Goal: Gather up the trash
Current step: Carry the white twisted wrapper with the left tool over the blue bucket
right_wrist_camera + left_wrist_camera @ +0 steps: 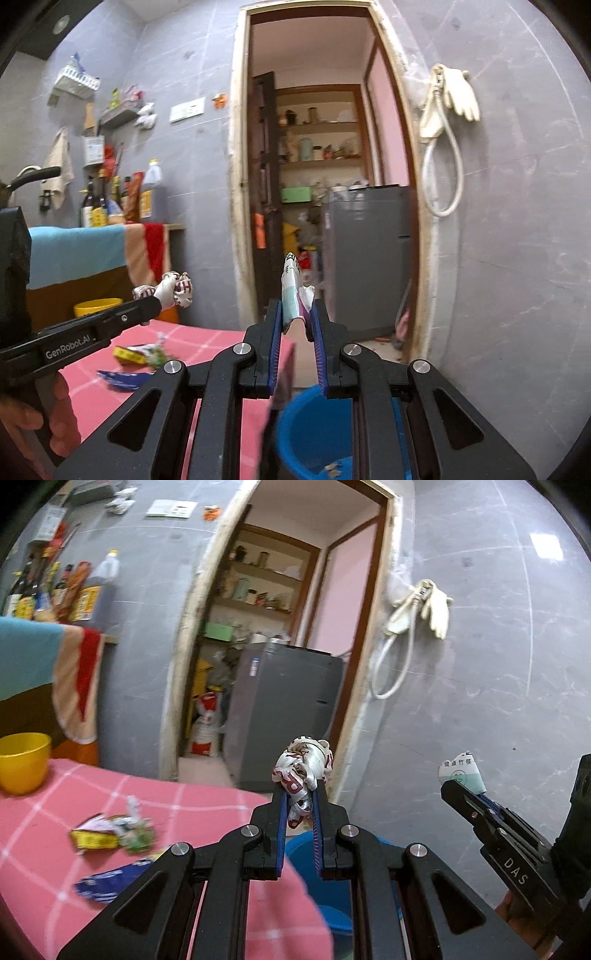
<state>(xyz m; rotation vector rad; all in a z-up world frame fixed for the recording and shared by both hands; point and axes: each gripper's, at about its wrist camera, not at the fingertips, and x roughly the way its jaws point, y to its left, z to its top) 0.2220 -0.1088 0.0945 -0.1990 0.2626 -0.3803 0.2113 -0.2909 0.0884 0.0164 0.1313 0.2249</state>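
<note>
Both wrist views look along their claws toward the doorway, sharing the table and bucket

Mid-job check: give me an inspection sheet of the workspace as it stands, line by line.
Surface: pink checked tablecloth on the table.
Job's things: yellow-green wrapper and blue wrapper lie on the cloth; blue bin sits below the table edge with a scrap inside.
Clutter: yellow cup at the table's far corner.
Grippers: left gripper shut on a crumpled red-white wrapper; right gripper shut on a white-teal packet.
Cables: white hose looped on the wall.
Surroundings: grey tiled walls, open doorway, gloves hung beside it, bottles on a counter.
</note>
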